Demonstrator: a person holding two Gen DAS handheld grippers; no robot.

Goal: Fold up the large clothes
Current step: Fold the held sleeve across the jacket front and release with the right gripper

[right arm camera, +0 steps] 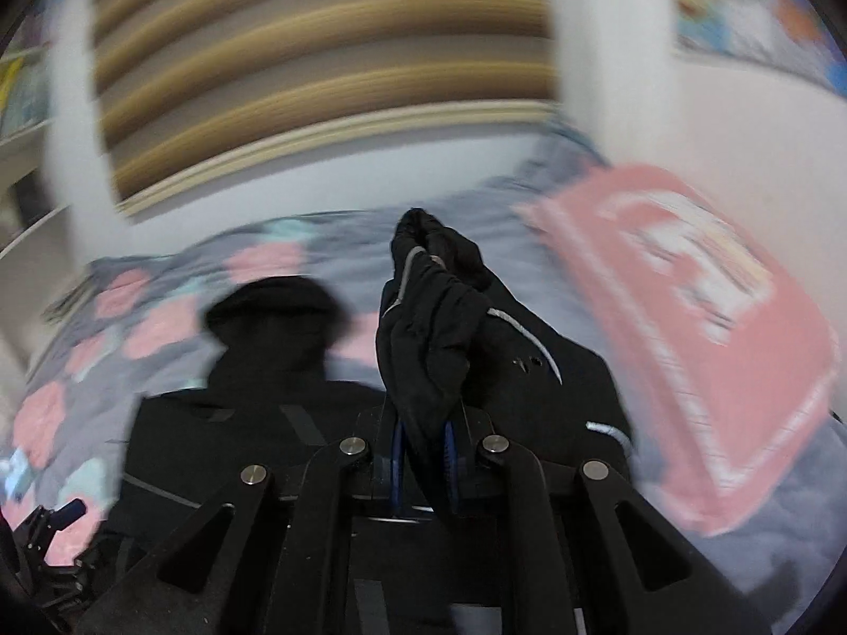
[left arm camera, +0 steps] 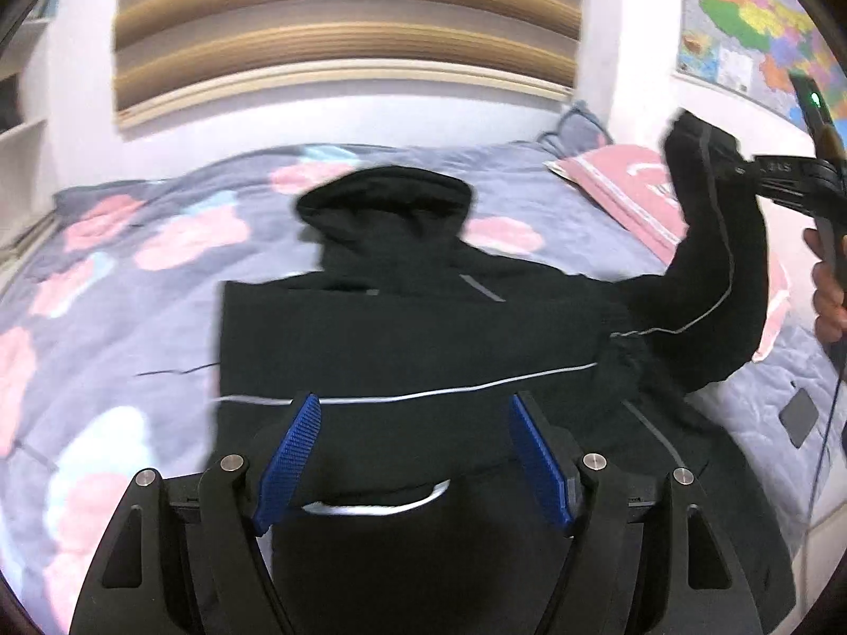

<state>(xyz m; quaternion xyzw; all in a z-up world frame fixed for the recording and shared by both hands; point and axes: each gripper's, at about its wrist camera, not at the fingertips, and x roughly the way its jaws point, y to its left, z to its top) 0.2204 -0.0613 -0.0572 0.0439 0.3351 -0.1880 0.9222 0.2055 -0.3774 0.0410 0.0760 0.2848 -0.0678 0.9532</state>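
The black hoodie (left arm camera: 413,328) lies spread on the bed (left arm camera: 132,286), hood towards the wall, with its right sleeve (left arm camera: 709,275) lifted clear of the quilt; from left to right I see flowered quilt, the body of the garment with its grey piping, the raised sleeve, then a pink pillow (left arm camera: 635,190) at the far side.

My worry is the sleeve; I judge it held only by a bunched cuff, so a quick swing across the body could pull the cloth out of the pinch, or drag the shoulder along and rumple the flat panel I want to keep smooth; nothing pins the body down, so the whole garment may slide on the quilt; the sleeve could also land twisted and leave a lumpy fold; the right-wrist view is badly smeared, so I cannot judge well where the cuff would come down.

The left tongs (left arm camera: 415,452) stand wide above the lower body of the hoodie, blue pads well apart, nothing pressed between them; whether they touch the cloth I cannot tell; the right tongs (right arm camera: 423,450) are nearly closed, clamped on the gathered end of the sleeve, which rises in a wad just beyond the pads.
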